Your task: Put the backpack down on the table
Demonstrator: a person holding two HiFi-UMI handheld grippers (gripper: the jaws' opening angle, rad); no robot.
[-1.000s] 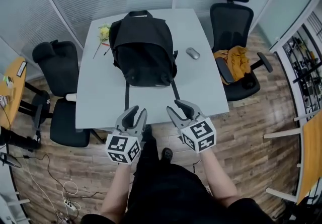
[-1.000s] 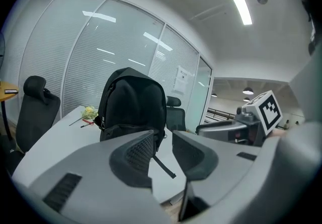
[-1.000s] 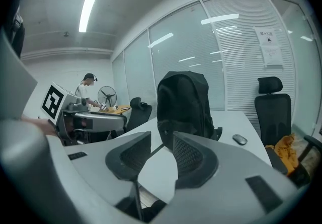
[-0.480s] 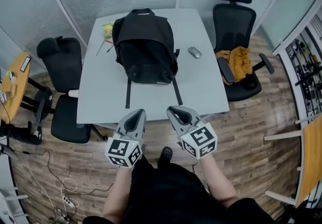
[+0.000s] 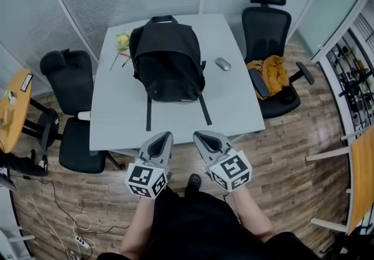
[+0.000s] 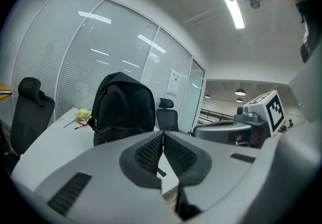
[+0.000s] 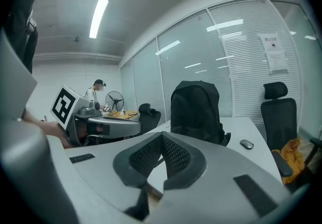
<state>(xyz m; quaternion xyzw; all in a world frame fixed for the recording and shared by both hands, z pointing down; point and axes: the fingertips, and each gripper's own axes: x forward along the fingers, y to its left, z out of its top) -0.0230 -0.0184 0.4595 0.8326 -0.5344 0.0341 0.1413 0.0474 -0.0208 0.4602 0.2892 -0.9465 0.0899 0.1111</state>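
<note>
The left gripper (image 5: 164,138) and right gripper (image 5: 202,138) have just closed, and each now has its jaws pressed together on nothing. They sit side by side just off the near edge of the bench (image 5: 234,101). The backpack (image 5: 168,60) rests on the bench's middle, well apart from both, its straps trailing toward them. The task looks done, with the backpack down and released and nothing plainly left.

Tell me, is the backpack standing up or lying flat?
Upright: both gripper views show the backpack rising tall from the table, base down.
</note>
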